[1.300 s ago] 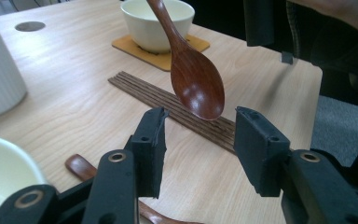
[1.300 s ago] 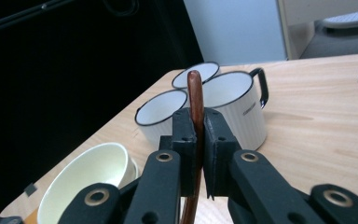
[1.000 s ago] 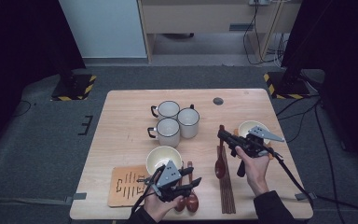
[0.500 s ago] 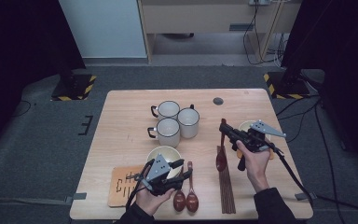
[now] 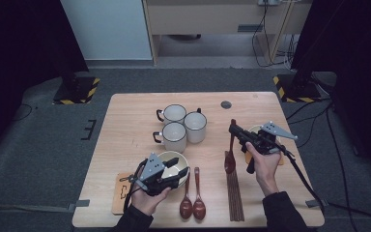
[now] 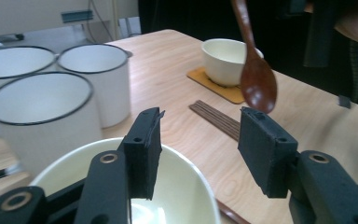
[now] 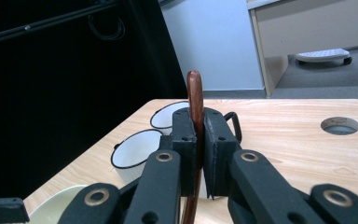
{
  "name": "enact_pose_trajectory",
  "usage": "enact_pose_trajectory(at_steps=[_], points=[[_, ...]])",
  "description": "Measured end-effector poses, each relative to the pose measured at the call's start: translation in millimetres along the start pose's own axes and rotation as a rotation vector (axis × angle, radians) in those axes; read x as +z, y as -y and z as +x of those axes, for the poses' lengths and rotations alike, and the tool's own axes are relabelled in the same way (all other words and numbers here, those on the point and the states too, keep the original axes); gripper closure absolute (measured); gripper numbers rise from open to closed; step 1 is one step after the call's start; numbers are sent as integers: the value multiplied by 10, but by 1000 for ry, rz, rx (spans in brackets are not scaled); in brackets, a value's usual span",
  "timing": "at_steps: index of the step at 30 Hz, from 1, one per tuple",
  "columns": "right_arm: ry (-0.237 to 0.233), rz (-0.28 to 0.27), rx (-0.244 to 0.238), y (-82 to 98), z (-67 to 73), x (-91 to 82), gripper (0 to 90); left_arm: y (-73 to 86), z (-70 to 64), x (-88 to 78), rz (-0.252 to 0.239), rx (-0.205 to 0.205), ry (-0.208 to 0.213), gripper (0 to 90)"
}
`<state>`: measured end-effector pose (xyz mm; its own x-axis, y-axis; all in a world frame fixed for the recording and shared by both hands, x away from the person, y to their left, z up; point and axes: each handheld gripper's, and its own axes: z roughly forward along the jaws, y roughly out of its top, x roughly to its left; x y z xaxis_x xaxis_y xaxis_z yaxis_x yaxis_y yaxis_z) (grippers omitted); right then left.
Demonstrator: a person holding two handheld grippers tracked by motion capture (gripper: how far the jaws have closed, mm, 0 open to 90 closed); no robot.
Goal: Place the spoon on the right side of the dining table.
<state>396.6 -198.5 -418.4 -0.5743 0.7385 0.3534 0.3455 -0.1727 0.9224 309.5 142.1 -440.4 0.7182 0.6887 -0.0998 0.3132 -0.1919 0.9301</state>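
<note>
Wooden spoon (image 7: 195, 100), bowl hidden below right tool (image 7: 199, 135).

Three mugs (image 5: 179, 126) crowd the table's (image 5: 130, 125) middle; its far left lies open.

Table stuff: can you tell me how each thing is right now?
Right gripper: shut on spoon, held upright.
Left gripper: open, nothing between, above bowl.
Three mugs: upright.
Two spoons: lying flat.
Chopsticks: lying flat.
</note>
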Motion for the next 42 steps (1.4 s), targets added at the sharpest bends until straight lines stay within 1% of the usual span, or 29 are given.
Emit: enact_pose_trajectory(at_steps=[4,8,20,26,30,31,37,39,42], points=[[7,-18,0,-36,-16,-3,848,-12,105,-63,-12,-15,-36,477],[16,-20,-6,-53,-33,5,849,-7,214,-118,-19,-26,-73,473],[23,-29,-14,-95,-51,54,848,46,461,-214,-16,-52,-153,467],[32,-40,-11,-117,-72,76,849,95,631,-287,-15,-80,-203,464],[39,-43,-7,-128,-98,90,848,144,753,-338,1,-100,-251,462],[40,-43,-7,-128,-103,95,848,164,793,-345,5,-113,-257,462],[54,-51,-7,-150,-135,103,848,248,965,-392,32,-143,-319,453],[59,-56,-8,-161,-147,99,849,288,1035,-408,45,-157,-344,449],[66,-63,-6,-171,-152,94,849,341,1123,-426,72,-162,-371,440]])
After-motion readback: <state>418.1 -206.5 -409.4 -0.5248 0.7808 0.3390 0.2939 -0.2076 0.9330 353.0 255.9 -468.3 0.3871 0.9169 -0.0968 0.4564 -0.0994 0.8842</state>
